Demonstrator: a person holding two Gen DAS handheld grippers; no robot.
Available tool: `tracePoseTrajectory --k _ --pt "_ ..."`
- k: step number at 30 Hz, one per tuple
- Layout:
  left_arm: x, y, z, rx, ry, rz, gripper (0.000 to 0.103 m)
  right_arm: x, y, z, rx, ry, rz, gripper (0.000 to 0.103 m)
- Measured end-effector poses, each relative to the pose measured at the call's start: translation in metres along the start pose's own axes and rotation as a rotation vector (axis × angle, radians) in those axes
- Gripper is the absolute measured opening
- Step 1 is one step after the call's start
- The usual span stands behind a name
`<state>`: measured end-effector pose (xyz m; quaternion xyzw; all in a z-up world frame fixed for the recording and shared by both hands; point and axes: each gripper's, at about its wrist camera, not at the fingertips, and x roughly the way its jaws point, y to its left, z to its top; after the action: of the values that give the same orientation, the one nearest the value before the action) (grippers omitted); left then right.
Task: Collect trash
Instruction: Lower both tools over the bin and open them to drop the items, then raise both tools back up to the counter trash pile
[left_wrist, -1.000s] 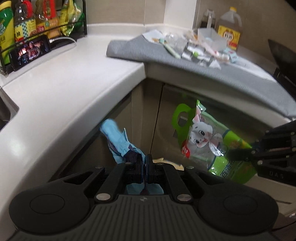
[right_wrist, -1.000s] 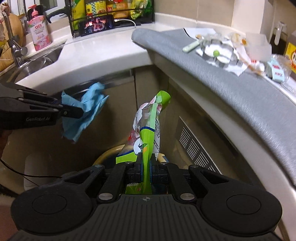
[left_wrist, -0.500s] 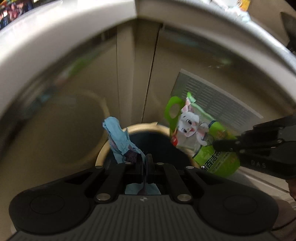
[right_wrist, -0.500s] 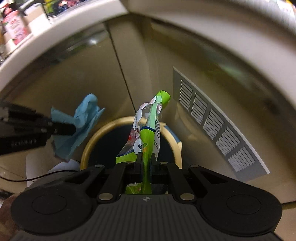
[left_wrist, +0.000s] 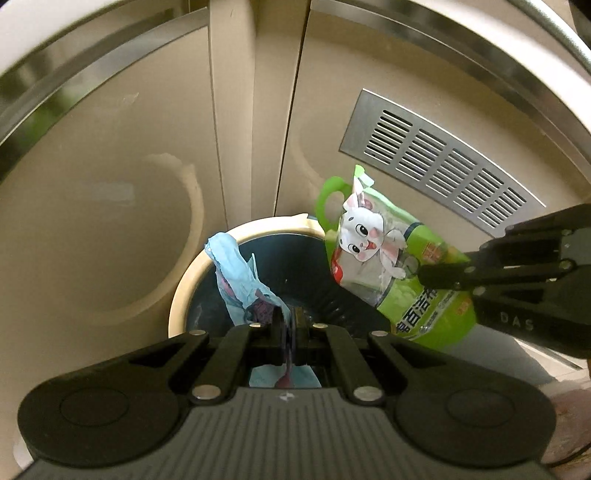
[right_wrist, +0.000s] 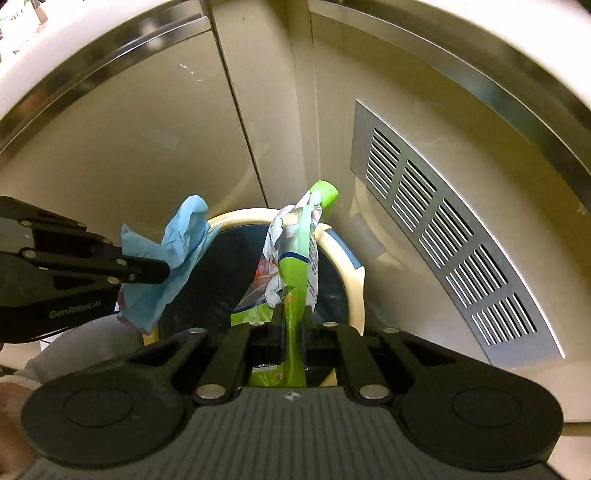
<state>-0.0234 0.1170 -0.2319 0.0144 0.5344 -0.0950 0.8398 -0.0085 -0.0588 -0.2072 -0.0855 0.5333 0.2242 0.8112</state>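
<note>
Holding both pieces over the bin (left_wrist: 177, 295): your left gripper (left_wrist: 287, 321) has its fingers pinched tight on the blue glove (left_wrist: 236, 273), which hangs above the bin's left rim. Your right gripper (right_wrist: 293, 317) has fingers clamped on the green pouch (right_wrist: 295, 266) w/ rabbit print, above the opening's right side. Vent grille (right_wrist: 454, 258) sits behind, on the cabinet.

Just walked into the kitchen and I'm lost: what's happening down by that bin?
A person is binning trash with a pair of tongs in each hand. The left tongs are shut on a crumpled blue glove, and the right tongs are shut on a green rabbit-print pouch. Both pieces hang over the open mouth of the cream-rimmed trash bin by the cabinet corner; neither is released yet.
</note>
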Motion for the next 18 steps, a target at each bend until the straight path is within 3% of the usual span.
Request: tracePoseTrajectory --k 3,5,6,7,8,9,10,18 --pt "0.007 -0.004 0.001 -0.001 -0.005 -0.003 0.004 -0.001 0.000 0.000 0.000 0.004 -0.009 0.011" --pt "0.008 -0.005 0.001 0.001 -0.018 -0.005 0.013 0.000 0.000 0.002 0.002 0.006 -0.019 0.013" --pt "0.006 -0.004 0.001 0.000 -0.026 -0.009 0.028 0.001 0.001 0.004 0.004 0.005 -0.022 0.016" --pt "0.005 -0.004 0.001 -0.004 -0.033 -0.008 0.055 0.000 0.003 0.004 0.006 0.004 -0.027 0.024" --pt "0.003 -0.004 0.001 -0.009 -0.043 -0.001 0.068 0.000 0.003 0.005 0.008 0.003 -0.036 0.031" --pt "0.002 -0.003 0.001 -0.016 -0.057 0.005 0.086 -0.002 0.004 0.005 0.008 0.000 -0.043 0.046" --pt "-0.001 -0.003 0.001 -0.023 -0.072 0.010 0.093 -0.003 0.006 0.006 0.005 -0.007 -0.044 0.053" --pt "-0.042 -0.007 0.008 -0.017 -0.103 0.009 0.101 -0.039 0.005 0.007 0.027 -0.091 -0.024 0.061"
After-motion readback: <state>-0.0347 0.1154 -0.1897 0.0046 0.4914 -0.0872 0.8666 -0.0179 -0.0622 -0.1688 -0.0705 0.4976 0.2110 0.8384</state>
